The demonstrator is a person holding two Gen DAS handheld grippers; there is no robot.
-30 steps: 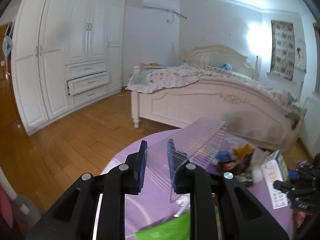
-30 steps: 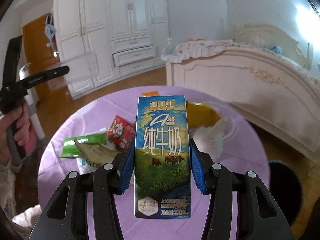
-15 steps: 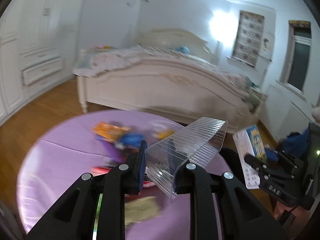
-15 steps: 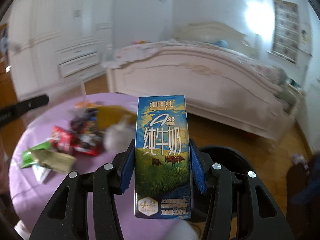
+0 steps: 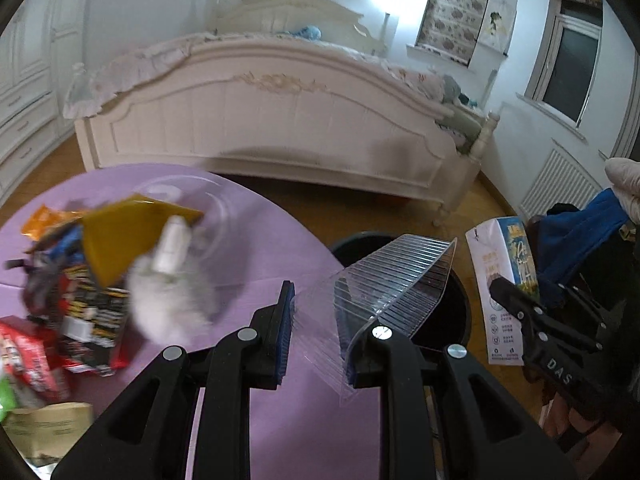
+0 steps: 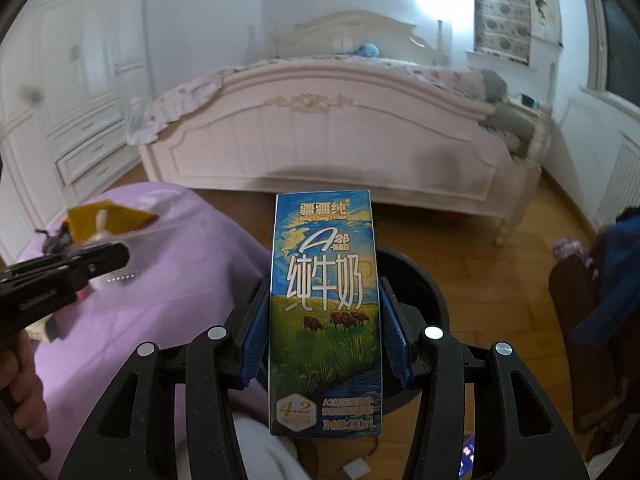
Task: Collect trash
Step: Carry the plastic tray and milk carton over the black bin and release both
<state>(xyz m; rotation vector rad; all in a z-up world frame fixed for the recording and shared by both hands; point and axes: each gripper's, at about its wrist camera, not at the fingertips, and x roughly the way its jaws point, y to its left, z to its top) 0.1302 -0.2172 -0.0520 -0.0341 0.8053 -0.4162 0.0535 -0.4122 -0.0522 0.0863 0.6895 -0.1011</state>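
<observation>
My left gripper (image 5: 316, 332) is shut on a clear ribbed plastic tray (image 5: 392, 280), held at the table's right edge, partly over a black trash bin (image 5: 460, 312). My right gripper (image 6: 324, 340) is shut on an upright blue milk carton (image 6: 324, 304), held in front of the black trash bin (image 6: 416, 280). The carton also shows in the left wrist view (image 5: 504, 280) at the right. Several wrappers (image 5: 80, 300), a yellow packet (image 5: 124, 232) and a white crumpled tissue (image 5: 168, 304) lie on the round purple table (image 5: 248, 264).
A white bed (image 5: 260, 120) stands behind the table on the wood floor (image 6: 500, 280). White wardrobes (image 6: 80, 120) line the left wall. A radiator (image 5: 556, 184) and a dark chair with blue cloth (image 6: 600, 300) are at the right.
Both grippers have swung right, away from the middle of the table toward the black bin, still holding the tray and the carton. The bin has come into view.
</observation>
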